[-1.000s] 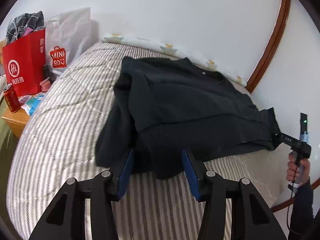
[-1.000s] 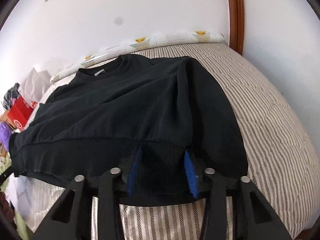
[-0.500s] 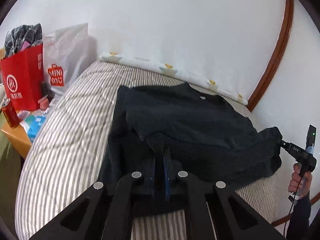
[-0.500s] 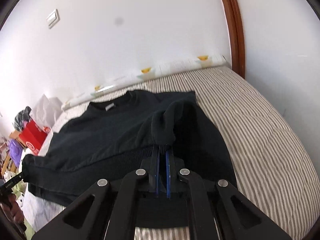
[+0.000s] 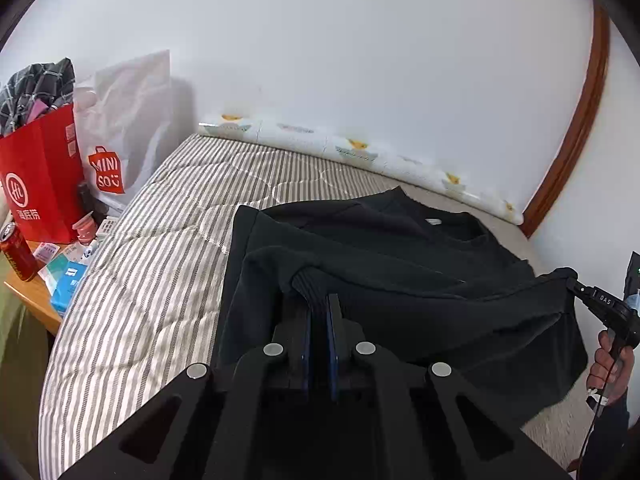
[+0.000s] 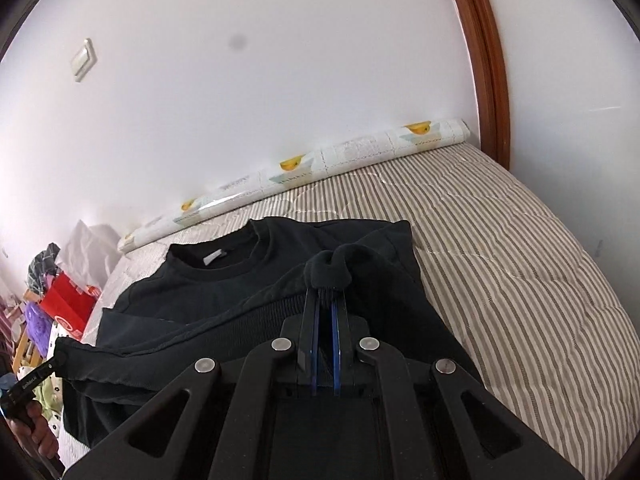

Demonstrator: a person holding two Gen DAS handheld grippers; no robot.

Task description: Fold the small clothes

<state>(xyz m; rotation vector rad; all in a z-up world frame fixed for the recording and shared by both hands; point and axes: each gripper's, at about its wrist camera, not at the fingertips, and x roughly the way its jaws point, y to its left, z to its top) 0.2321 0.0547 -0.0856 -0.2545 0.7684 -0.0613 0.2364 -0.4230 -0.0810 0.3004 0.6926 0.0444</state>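
A black sweatshirt [image 5: 392, 256] lies on the striped bed [image 5: 160, 264], its collar toward the wall. My left gripper [image 5: 318, 300] is shut on the ribbed hem at the garment's left corner and holds it lifted. My right gripper [image 6: 326, 300] is shut on the hem at the right corner of the sweatshirt [image 6: 224, 296], with cloth bunched above the fingertips. The hem hangs stretched between the two grippers above the bed [image 6: 520, 264]. The right gripper also shows at the right edge of the left wrist view [image 5: 570, 280], and the left gripper shows at the left edge of the right wrist view [image 6: 60, 358].
A rolled patterned mat [image 5: 360, 152] lies along the wall at the bed's far edge. A bedside table [image 5: 36, 304] on the left holds a red paper bag [image 5: 36, 176], a white Miniso bag [image 5: 120, 128], a red can [image 5: 16, 252] and small boxes. A wooden door frame [image 6: 488, 64] stands at the right.
Both grippers closed on the sweatshirt's bottom hem and lifted it, carrying it toward the collar. The hem now hangs raised between them.
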